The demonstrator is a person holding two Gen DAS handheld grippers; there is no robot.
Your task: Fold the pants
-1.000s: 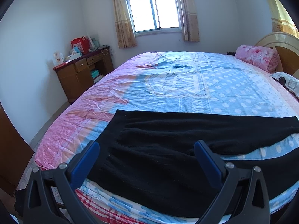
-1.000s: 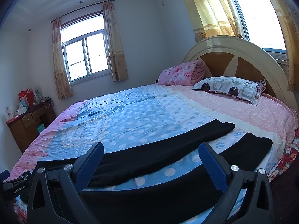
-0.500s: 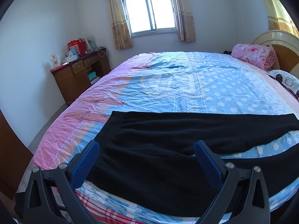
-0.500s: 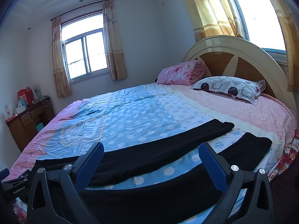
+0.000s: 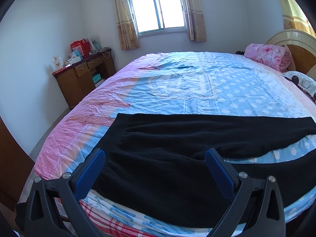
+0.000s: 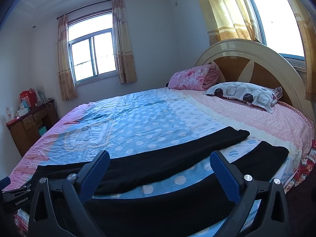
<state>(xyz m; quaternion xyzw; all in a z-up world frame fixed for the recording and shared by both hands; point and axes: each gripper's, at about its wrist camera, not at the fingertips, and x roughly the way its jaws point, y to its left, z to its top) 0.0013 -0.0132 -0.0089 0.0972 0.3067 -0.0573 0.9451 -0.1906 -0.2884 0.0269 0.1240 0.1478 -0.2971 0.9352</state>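
Observation:
Black pants (image 5: 162,154) lie flat across the near edge of the bed (image 5: 197,83), waist at the left, both legs spread apart toward the right. In the right wrist view the two legs (image 6: 177,158) run to the right with a strip of blue sheet between them. My left gripper (image 5: 155,156) is open and empty, above the waist and hip part. My right gripper (image 6: 159,158) is open and empty, above the middle of the legs. The left gripper's body (image 6: 15,197) shows at the right wrist view's left edge.
A pink folded blanket (image 6: 193,78) and a patterned pillow (image 6: 244,93) lie by the headboard (image 6: 256,63). A wooden desk (image 5: 83,77) with boxes stands against the left wall. The bed's near edge drops off below the pants.
The left wrist view has shifted slightly, so the pants' waist sits more central between its fingers. The right gripper has barely moved. Both stay open.

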